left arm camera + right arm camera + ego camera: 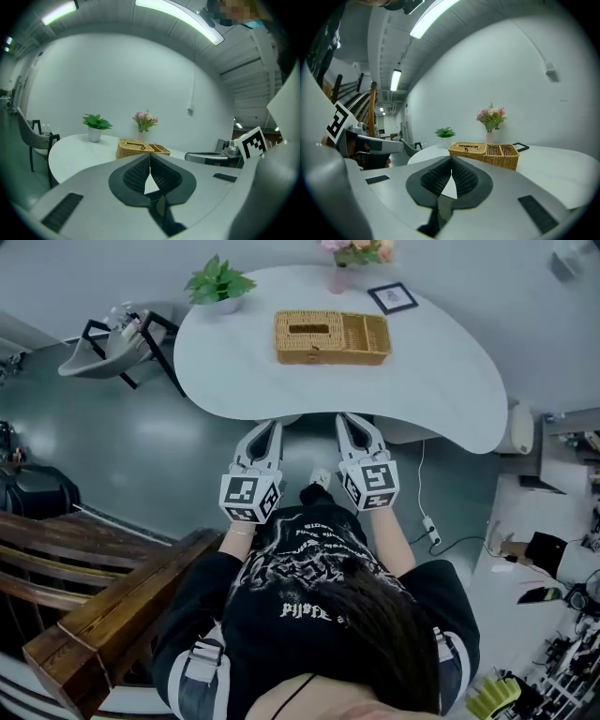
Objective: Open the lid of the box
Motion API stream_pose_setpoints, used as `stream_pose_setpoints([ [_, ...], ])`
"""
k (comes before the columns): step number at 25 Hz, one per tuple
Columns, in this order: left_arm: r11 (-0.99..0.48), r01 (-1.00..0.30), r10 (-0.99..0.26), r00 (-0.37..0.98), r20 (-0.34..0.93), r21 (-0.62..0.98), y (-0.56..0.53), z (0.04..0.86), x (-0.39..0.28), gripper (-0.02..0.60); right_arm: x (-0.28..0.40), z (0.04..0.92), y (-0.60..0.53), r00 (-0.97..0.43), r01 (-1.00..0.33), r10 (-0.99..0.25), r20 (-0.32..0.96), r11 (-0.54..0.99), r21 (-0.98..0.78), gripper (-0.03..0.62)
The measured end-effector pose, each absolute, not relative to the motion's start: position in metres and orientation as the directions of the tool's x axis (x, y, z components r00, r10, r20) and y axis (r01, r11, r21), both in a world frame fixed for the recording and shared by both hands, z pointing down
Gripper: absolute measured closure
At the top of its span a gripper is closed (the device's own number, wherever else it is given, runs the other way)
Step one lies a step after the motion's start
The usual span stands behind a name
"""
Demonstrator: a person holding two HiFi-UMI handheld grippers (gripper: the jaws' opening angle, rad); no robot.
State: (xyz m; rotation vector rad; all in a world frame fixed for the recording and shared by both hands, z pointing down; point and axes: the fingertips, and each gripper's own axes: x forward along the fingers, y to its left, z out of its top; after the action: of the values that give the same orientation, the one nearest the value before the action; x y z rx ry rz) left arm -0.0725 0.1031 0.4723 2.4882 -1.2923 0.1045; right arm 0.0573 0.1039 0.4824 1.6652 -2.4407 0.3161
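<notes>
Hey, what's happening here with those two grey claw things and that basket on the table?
A person stands at the white table, holding a two-jaw gripper in each hand. The left gripper and right gripper are both shut and empty, held at the table's near edge. The wicker box sits farther back, untouched, with its lid closed over the left part.

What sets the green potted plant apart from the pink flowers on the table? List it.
The potted plant is all green leaves in a squat white pot; the flowers are pink blooms in a slim pale vase. The potted plant stands left of the wicker box; the flowers stand behind it, beside a picture frame. Both stand upright on the white table.
</notes>
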Motion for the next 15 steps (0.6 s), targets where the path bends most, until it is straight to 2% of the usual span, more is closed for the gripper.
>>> stream_pose_setpoints([
  [15,-0.434,-0.867,-0.838,0.488,0.244,0.245,0.052,0.488,-0.011,0.557,0.111,0.494,0.044,-0.471,-0.882,-0.846,0.25,0.454,-0.125,0.568],
])
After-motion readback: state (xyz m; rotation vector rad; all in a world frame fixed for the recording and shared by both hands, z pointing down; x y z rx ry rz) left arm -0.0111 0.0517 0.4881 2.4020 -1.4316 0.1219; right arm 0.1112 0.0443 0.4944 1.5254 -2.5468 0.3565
